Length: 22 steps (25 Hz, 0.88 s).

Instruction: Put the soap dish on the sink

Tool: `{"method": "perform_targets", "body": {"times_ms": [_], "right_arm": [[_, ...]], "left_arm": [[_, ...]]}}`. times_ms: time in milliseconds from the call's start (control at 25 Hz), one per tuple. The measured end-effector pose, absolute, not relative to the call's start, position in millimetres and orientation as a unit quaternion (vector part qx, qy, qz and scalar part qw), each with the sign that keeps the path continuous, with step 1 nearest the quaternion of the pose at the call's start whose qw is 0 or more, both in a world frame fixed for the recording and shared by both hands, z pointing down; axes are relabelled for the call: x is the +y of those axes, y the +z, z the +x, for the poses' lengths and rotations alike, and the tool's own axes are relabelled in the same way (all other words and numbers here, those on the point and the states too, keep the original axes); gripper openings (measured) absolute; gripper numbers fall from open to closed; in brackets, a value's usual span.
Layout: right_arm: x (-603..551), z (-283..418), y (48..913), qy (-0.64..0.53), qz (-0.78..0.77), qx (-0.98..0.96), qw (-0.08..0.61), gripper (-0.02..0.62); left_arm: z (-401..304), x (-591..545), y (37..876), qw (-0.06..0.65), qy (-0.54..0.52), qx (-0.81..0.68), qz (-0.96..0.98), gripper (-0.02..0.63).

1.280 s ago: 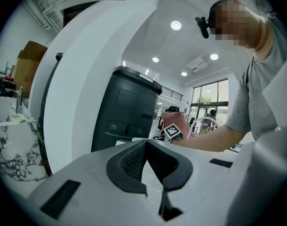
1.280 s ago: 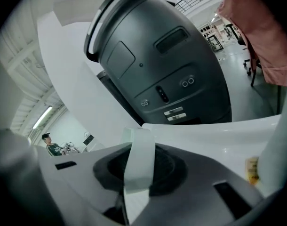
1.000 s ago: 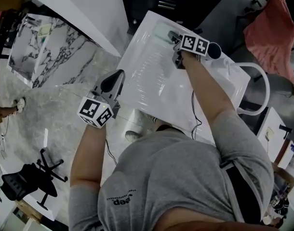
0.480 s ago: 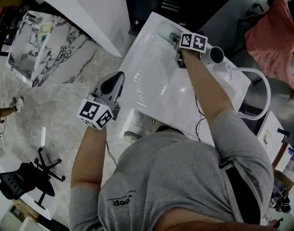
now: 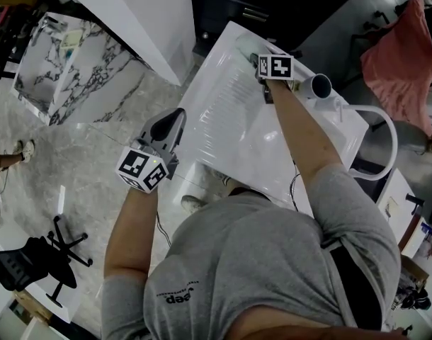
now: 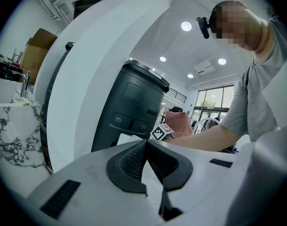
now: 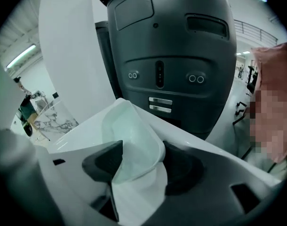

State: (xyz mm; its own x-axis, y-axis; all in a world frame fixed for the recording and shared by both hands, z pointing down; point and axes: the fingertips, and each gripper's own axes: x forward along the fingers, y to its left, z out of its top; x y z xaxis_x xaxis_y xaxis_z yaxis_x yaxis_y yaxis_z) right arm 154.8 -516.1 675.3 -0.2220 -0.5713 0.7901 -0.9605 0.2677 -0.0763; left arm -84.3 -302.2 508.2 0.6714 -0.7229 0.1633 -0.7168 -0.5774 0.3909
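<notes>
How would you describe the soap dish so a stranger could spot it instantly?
Start at the large white sink. At its far corner, nearest the dark grey machine, lies the soap dish. It is a small, pale green, translucent tray, the only tinted thing on the white.

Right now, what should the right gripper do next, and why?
Probably draw the right gripper straight back. Its jaws have just been opening, and the soap dish between them rests at a corner of the sink, so placing looks done.
</notes>
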Motion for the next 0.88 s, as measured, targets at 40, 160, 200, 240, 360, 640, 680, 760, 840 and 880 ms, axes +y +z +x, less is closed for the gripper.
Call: {"method": "perform_targets", "body": {"times_ms": [40, 160, 200, 240, 360, 640, 680, 760, 840, 880], "right_arm": [[-515, 152, 676, 0.286, 0.521, -0.730, 0.338, 0.319], [-510, 144, 678, 0.272, 0.489, -0.750, 0.353, 0.318], [-510, 143, 677, 0.266, 0.484, -0.753, 0.358, 0.316], [-511, 143, 677, 0.260, 0.481, -0.754, 0.363, 0.318], [-512, 145, 673, 0.234, 0.477, -0.757, 0.381, 0.313], [-514, 151, 663, 0.196, 0.491, -0.760, 0.379, 0.304], [-515, 152, 661, 0.194, 0.493, -0.762, 0.374, 0.302], [-516, 154, 660, 0.185, 0.495, -0.760, 0.379, 0.300], [-515, 157, 665, 0.168, 0.495, -0.751, 0.403, 0.293], [-514, 158, 669, 0.154, 0.493, -0.747, 0.418, 0.267]], "left_arm": [[-85, -302, 508, 0.217, -0.007, -0.405, 0.888, 0.014], [-85, -300, 509, 0.218, -0.008, -0.404, 0.888, 0.014], [-86, -300, 509, 0.218, -0.008, -0.404, 0.888, 0.014], [-87, -300, 509, 0.218, -0.007, -0.404, 0.888, 0.015], [-87, -300, 508, 0.218, -0.008, -0.405, 0.888, 0.015], [-92, -302, 507, 0.221, -0.010, -0.407, 0.886, 0.014], [-92, -302, 506, 0.221, -0.010, -0.407, 0.886, 0.015], [-91, -302, 506, 0.221, -0.010, -0.407, 0.886, 0.014], [-90, -302, 507, 0.222, -0.009, -0.406, 0.886, 0.014], [-90, -303, 508, 0.222, -0.009, -0.406, 0.887, 0.014]]}}
